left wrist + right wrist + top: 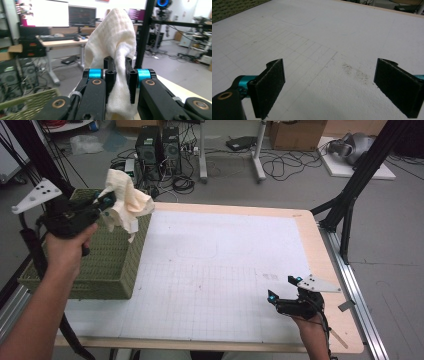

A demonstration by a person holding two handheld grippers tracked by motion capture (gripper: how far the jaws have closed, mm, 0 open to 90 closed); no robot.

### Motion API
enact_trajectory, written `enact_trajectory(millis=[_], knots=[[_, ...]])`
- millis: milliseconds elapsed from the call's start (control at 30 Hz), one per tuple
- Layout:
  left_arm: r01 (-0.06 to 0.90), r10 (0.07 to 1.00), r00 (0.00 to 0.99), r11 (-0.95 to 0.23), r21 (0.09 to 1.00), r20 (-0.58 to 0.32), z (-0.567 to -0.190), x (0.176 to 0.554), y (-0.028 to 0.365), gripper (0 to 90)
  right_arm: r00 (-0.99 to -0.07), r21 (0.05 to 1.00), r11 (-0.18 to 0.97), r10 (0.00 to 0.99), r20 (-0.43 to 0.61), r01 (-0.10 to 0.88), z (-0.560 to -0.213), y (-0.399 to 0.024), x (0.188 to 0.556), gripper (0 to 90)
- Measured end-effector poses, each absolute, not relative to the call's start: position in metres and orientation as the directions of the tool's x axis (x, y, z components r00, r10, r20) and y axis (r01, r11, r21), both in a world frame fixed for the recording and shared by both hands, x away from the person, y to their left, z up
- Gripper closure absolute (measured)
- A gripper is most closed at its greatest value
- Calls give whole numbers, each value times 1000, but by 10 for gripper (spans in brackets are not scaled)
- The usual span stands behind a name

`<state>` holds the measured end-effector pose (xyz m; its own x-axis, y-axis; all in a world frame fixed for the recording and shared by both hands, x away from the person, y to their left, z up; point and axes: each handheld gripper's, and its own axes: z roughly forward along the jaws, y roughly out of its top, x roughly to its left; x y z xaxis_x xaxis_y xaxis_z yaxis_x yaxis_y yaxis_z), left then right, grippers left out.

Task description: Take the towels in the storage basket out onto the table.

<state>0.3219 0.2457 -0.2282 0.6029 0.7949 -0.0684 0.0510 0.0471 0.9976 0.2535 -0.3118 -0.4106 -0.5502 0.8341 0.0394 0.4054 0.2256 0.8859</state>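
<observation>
Left gripper [106, 200] clamped on cream cloth [127, 202] above green basket [107, 265]; right gripper [285, 287] jaws apart

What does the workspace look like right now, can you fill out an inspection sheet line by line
Surface: table with a white gridded mat; a faint dark smudge on the mat near the right gripper.
Job's things: cream cloth held up above the green woven basket at the table's left edge.
Clutter: nothing seen on the mat.
Grippers: left gripper shut on the cloth, raised over the basket; right gripper open, low over the mat at the near right.
Cables: a black cable trails from each gripper; more lie tangled on the floor beyond the table.
Surroundings: computer towers, desk legs, cardboard boxes, black frame struts.
</observation>
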Motion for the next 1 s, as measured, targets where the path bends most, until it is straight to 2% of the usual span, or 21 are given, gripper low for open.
enact_trajectory(millis=[267, 533, 667, 1000], knots=[[56, 722, 689, 27, 998, -58, -245, 326, 193, 830, -555, 887, 228, 831, 37, 402, -410, -311, 253, 92], [103, 626, 774, 27, 994, -97, -275, 327, 141, 829, -558, 888, 236, 829, 28, 395, -410, -310, 252, 92], [128, 571, 815, -15, 992, -96, -290, 327, 115, 827, -554, 887, 233, 832, 31, 400, -410, -311, 252, 92], [189, 487, 862, -55, 980, -139, -326, 320, 71, 820, -539, 889, 228, 842, 25, 397, -409, -315, 250, 92]])
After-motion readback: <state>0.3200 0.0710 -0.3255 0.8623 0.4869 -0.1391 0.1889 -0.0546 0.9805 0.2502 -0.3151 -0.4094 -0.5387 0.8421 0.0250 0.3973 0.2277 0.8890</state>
